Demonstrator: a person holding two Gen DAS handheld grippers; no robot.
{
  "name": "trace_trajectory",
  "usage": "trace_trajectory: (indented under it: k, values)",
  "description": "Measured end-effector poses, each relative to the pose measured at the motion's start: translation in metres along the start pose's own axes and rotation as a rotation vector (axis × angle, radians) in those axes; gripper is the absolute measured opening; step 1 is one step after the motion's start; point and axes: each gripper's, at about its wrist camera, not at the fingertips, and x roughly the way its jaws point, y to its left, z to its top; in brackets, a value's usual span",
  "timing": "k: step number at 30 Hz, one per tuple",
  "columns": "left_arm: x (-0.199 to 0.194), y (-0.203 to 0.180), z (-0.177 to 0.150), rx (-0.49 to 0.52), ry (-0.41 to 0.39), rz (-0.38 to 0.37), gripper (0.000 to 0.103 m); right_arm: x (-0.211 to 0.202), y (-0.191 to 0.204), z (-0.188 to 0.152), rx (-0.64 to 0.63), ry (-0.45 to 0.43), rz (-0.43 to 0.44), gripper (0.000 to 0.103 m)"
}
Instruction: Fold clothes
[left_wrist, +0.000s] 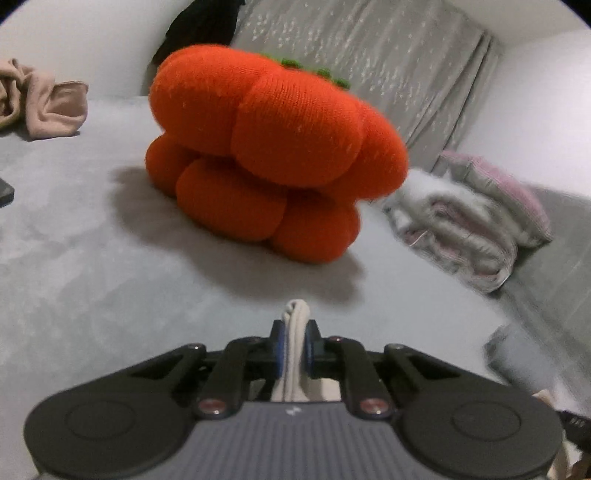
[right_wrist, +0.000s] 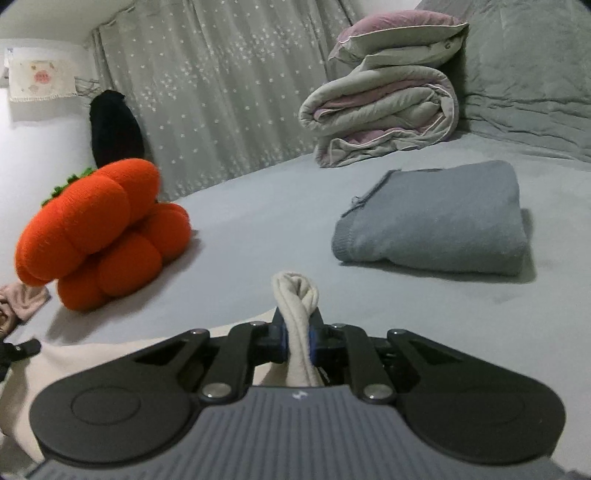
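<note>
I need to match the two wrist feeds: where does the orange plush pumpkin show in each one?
Left wrist: orange plush pumpkin fills the upper centre, straight ahead on the bed.
Right wrist: orange plush pumpkin sits at the left edge, mid-height.
Shared landmark: the folded grey-and-pink quilt, to the pumpkin's right in both.

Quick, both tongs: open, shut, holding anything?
Left tongs: shut on the cream garment.
Right tongs: shut on the cream garment.
</note>
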Motion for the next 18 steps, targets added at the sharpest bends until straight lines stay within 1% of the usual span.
trace_trajectory:
  k: [2,5,7,8,9,10,11,12,15,18]
  values:
    - [0.01,0.003,-0.005,0.007,0.034,0.03,0.011,0.01,-0.003,-0.004,0.002,0.038,-0.014,0.011]
    - [0.015,0.008,-0.006,-0.009,0.061,0.042,0.013,0.021,-0.008,-0.007,0.018,0.081,-0.022,0.011]
    - [0.014,0.006,-0.005,-0.002,0.062,0.053,0.019,0.021,-0.01,-0.008,0.025,0.093,-0.022,0.012]
    - [0.012,0.005,-0.005,0.004,0.061,0.06,0.025,0.02,-0.01,-0.008,0.025,0.095,-0.025,0.015]
    - [0.01,0.004,-0.004,0.007,0.06,0.065,0.03,0.019,-0.009,-0.009,0.023,0.094,-0.031,0.021]
    - [0.009,0.003,-0.003,0.009,0.059,0.068,0.032,0.017,-0.008,-0.008,0.018,0.088,-0.039,0.025]
    - [0.006,0.001,-0.002,0.006,0.055,0.073,0.04,0.014,-0.007,-0.008,0.012,0.081,-0.048,0.041]
    - [0.003,0.0,0.0,0.001,0.049,0.081,0.045,0.011,-0.006,-0.007,0.007,0.071,-0.056,0.048]
    - [-0.007,-0.005,0.005,-0.015,0.027,0.094,0.048,0.003,-0.003,-0.001,-0.004,0.038,-0.076,0.05]
    - [-0.021,-0.016,0.009,-0.023,-0.019,0.075,0.053,-0.007,0.006,0.005,-0.015,-0.013,-0.096,0.051]
